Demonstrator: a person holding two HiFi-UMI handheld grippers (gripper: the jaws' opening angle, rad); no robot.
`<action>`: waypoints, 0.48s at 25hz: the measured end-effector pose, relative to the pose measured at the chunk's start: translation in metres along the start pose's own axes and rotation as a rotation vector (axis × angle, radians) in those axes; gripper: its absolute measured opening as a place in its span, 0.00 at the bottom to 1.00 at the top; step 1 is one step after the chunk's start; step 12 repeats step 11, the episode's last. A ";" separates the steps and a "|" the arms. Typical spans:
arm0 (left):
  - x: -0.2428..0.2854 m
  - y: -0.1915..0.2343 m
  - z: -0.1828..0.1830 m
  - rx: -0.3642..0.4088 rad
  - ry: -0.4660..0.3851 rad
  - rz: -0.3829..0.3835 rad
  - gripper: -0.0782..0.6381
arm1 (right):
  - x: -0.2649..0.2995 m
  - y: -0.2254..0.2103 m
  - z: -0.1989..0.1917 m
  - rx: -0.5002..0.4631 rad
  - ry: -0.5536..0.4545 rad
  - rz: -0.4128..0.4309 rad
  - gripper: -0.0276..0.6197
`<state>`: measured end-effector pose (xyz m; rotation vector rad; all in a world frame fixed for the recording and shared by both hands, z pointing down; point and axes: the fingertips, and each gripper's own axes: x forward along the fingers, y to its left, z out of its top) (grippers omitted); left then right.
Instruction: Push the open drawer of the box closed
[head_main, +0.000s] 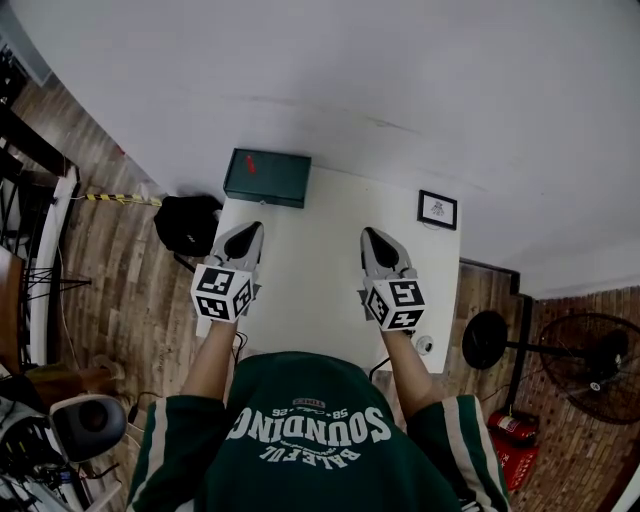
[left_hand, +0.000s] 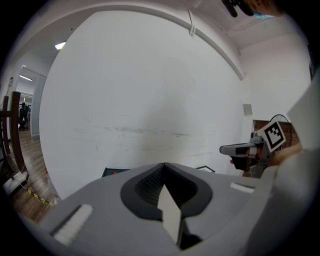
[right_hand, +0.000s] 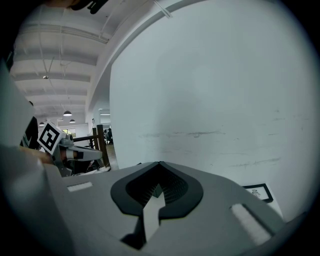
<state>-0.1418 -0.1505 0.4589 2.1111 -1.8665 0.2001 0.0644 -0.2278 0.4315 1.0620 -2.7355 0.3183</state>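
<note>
A dark green box (head_main: 266, 177) with a small red mark on top stands at the far left end of the white table (head_main: 310, 290), against the wall. From here I cannot make out how its drawer stands. Both grippers hover side by side over the table's near half, well short of the box, and hold nothing. My left gripper (head_main: 250, 229) is shut, and so is my right gripper (head_main: 370, 236). In the left gripper view the shut jaws (left_hand: 164, 166) point at the wall, with a sliver of the box (left_hand: 112, 171) just beyond them. The right gripper (right_hand: 159, 163) also faces the wall.
A small framed picture (head_main: 437, 209) lies at the table's far right corner. A black bag (head_main: 188, 225) sits on the wooden floor left of the table. A standing fan (head_main: 600, 365) and a red fire extinguisher (head_main: 505, 430) are on the right.
</note>
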 end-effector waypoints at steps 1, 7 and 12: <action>0.000 0.000 0.000 0.000 0.001 0.000 0.18 | 0.000 0.000 -0.001 0.000 0.002 0.000 0.05; -0.002 -0.003 0.000 -0.002 0.002 -0.003 0.18 | -0.003 0.002 -0.002 0.002 0.007 0.002 0.05; -0.003 -0.002 -0.003 -0.003 0.007 -0.004 0.18 | -0.002 0.005 -0.002 0.000 0.006 0.009 0.05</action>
